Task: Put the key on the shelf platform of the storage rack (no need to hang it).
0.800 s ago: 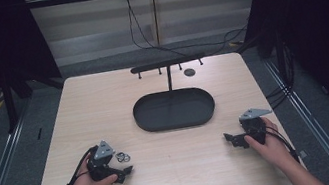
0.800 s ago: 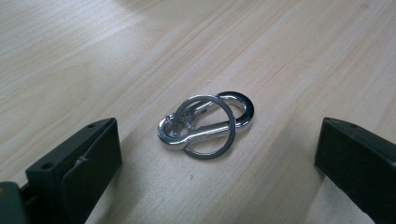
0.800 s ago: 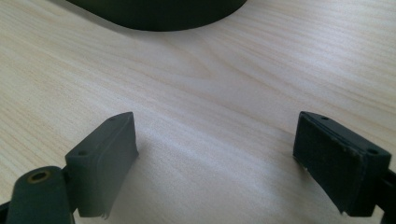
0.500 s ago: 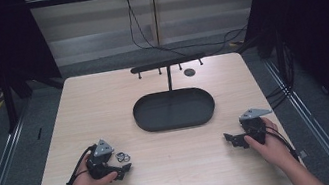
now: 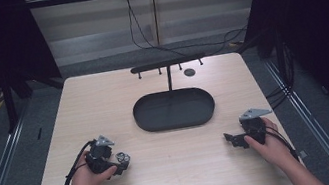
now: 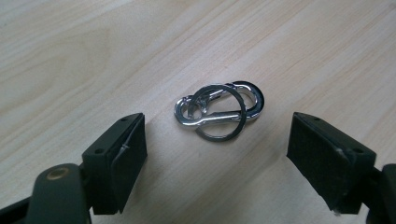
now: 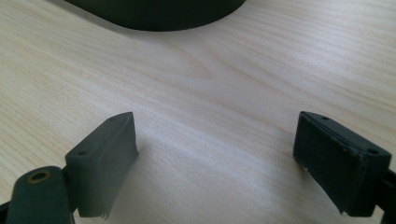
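A person seated at a light wooden table [image 5: 176, 171] holds a two-jaw gripper in each hand. The left gripper [image 5: 119, 164] hovers low over the near-left part of the tabletop, its jaws spread wide with nothing between the pads; in the left gripper view a silver carabiner clip [image 6: 219, 111] with a key ring looped through it lies flat on the wood just ahead of the jaws, centred between them and touching neither. The right gripper [image 5: 231, 139] sits near the table's right edge, pointing inward, its jaws likewise wide apart and holding nothing, with bare wood between them. A black oval tray [image 5: 174, 109] rests at the table's centre, well apart from the clip, and behind it stands a black rack [image 5: 168, 64] with short pegs hanging from its bar
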Available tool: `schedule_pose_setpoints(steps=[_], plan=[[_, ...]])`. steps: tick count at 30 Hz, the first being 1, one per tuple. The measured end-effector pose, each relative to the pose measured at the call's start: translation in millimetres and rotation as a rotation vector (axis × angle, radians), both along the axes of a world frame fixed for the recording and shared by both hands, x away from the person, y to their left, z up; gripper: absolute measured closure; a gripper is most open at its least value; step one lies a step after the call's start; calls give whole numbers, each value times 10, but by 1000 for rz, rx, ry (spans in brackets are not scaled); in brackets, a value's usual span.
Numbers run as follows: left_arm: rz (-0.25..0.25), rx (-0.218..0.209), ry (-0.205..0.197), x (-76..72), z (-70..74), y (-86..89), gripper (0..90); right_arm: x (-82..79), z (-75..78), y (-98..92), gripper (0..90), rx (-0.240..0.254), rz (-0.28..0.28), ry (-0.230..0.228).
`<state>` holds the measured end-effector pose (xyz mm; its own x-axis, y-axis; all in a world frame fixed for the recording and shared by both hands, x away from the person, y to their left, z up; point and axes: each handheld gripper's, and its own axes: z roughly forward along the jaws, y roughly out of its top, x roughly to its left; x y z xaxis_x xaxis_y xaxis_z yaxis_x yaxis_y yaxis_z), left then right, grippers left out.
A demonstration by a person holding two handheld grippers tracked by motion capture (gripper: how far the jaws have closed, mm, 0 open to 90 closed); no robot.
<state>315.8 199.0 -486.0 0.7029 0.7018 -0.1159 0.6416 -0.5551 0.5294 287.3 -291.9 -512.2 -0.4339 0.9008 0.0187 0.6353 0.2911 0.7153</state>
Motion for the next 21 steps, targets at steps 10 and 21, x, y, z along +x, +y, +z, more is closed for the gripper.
schedule_pose_setpoints(steps=[10, 21], plan=[[8, 83, 75, 95, 139, -101, 215, 0, 0, 0, 131, 0, 0, 0], [7, 143, 131, 230, 247, -286, 285, 0, 0, 0, 131, 0, 0, 0]])
